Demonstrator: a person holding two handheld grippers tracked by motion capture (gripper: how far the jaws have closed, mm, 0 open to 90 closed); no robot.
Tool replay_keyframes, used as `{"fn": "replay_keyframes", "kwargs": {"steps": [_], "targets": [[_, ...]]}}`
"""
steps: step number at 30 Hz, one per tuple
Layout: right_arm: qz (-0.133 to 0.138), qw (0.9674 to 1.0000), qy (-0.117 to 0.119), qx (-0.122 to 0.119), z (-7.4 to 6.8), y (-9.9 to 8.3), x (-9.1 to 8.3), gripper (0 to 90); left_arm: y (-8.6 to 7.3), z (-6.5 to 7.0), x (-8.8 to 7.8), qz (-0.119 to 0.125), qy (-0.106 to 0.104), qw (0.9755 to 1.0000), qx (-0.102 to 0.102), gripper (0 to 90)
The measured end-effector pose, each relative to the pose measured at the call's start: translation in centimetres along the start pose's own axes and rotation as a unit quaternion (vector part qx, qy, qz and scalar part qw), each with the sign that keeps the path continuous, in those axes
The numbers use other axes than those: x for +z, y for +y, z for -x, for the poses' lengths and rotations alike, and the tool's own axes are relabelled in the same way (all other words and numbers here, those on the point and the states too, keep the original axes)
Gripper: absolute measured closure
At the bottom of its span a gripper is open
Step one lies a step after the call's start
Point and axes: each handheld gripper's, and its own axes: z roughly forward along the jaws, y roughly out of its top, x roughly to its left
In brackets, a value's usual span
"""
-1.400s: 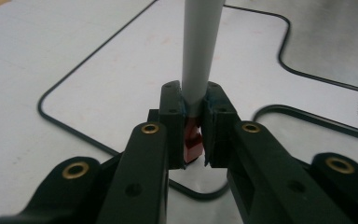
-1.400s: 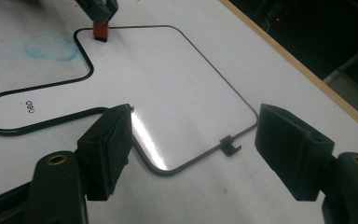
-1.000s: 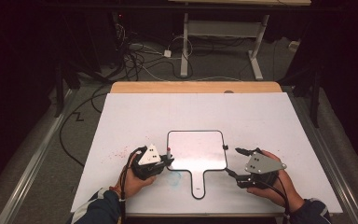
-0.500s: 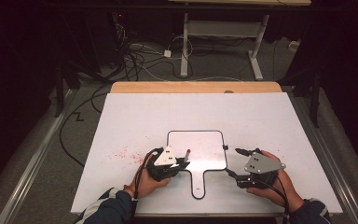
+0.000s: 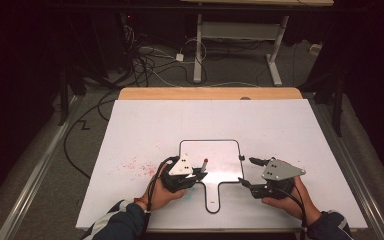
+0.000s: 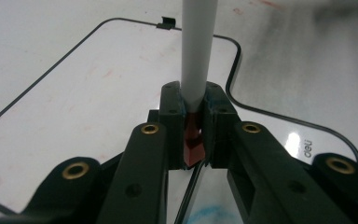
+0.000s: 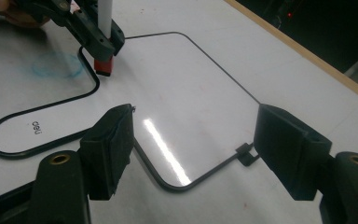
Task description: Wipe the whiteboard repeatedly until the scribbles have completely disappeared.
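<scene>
White fills the scene: one board [image 5: 211,161] lies on one table [image 5: 145,125], and one marker [image 6: 196,56] stands at the board's 7 o'clock corner. Two grippers work here. The left gripper [image 5: 196,175] is clamped on the marker, while the right gripper [image 5: 246,172], jaws wide and empty, straddles the board's 4 o'clock edge.

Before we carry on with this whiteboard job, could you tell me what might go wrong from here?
The left gripper clamps the marker near its red end, so it may twist when pressed. The right gripper stands open around the small whiteboard's corner without pinching it, so the board could slide. Red smudges on the table suggest strokes may stray.
</scene>
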Motion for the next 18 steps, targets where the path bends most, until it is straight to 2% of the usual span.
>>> {"fn": "replay_keyframes", "kwargs": {"steps": [2,3,4,6,10,13,16,18], "targets": [[0.002,0.9999,0.009,0.005,-0.1,0.1,0.3,30.3,0.2,0.0,0.2,-0.001,-0.002,1.0000,0.003,78.6],[0.001,0.9999,0.013,0.008,-0.2,0.1,0.4,30.4,0.3,0.1,0.2,-0.008,0.001,1.0000,-0.003,78.6],[0.003,0.9998,0.018,0.010,-0.2,0.1,0.5,30.8,0.4,0.0,0.3,-0.003,-0.004,1.0000,0.003,78.6],[0.003,0.9996,0.025,0.015,-0.3,0.2,0.6,31.3,0.7,0.0,0.5,0.001,-0.012,0.9999,0.003,78.6],[0.020,0.9985,0.037,0.034,-0.3,0.4,0.4,31.2,1.2,0.1,0.8,0.001,-0.015,0.9999,-0.001,78.5],[0.036,0.9959,0.060,0.057,-0.1,0.8,0.3,31.5,1.6,0.3,1.1,-0.003,-0.015,0.9999,-0.004,78.5],[0.044,0.9946,0.069,0.063,-0.1,1.5,0.4,33.8,2.2,0.6,1.5,0.001,-0.024,0.9997,-0.001,78.5],[0.049,0.9927,0.084,0.071,-0.1,2.0,0.7,34.5,2.6,0.9,1.8,0.007,-0.032,0.9994,-0.002,78.6]]}}
